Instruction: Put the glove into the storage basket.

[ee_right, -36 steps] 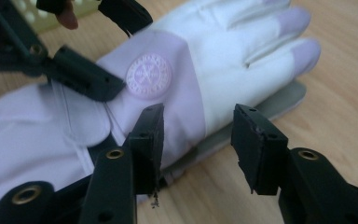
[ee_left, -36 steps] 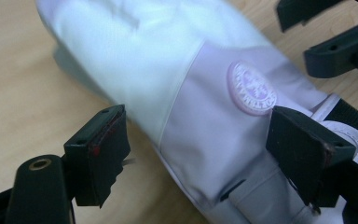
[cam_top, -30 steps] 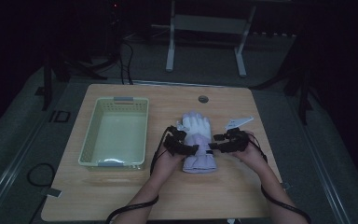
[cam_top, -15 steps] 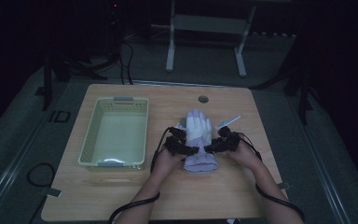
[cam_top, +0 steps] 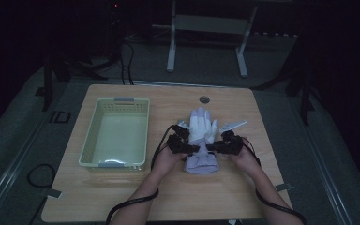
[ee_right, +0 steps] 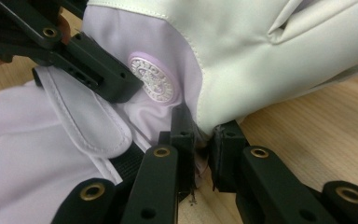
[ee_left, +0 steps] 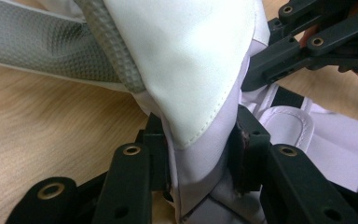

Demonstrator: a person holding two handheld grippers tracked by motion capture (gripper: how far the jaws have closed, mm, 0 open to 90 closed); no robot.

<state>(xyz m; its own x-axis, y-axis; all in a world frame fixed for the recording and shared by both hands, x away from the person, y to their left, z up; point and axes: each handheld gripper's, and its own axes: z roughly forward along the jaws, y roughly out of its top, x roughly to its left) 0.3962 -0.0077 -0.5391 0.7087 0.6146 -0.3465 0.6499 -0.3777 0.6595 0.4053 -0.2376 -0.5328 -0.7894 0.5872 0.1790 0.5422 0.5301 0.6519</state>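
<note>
The white and pale lilac fabric glove [cam_top: 200, 140] lies flat on the light wooden table [cam_top: 122, 197], right of the table's middle, its fingers pointing away from me and its lilac cuff toward me. I have it pinched from both sides at about the wrist. My left gripper [cam_top: 193, 149] has just been closing, and in the left gripper view its two black jaws clamp a fold of the lilac cloth [ee_left: 200, 158] just below the stitched white edge, the pads pressing the fabric from either side. My right gripper [cam_top: 212, 148] has also just been closing; in the right gripper view its jaws bite the glove's opposite edge [ee_right: 200, 123], where the white panel meets the lilac, close under a round lilac embossed badge [ee_right: 153, 84]. Each gripper view shows the other gripper's black linkage across the glove, so the two tips sit near each other with the glove between them. A grey textured strip [ee_left: 51, 51] runs along the glove's finger side in the left gripper view.

Just beyond my right gripper a small white oblong piece [cam_top: 233, 125] lies on the table. To the left, well apart from the glove, stands a pale green rectangular plastic basket [cam_top: 90, 140]. A small round grey grommet [cam_top: 204, 99] sits near the table's far edge.
</note>
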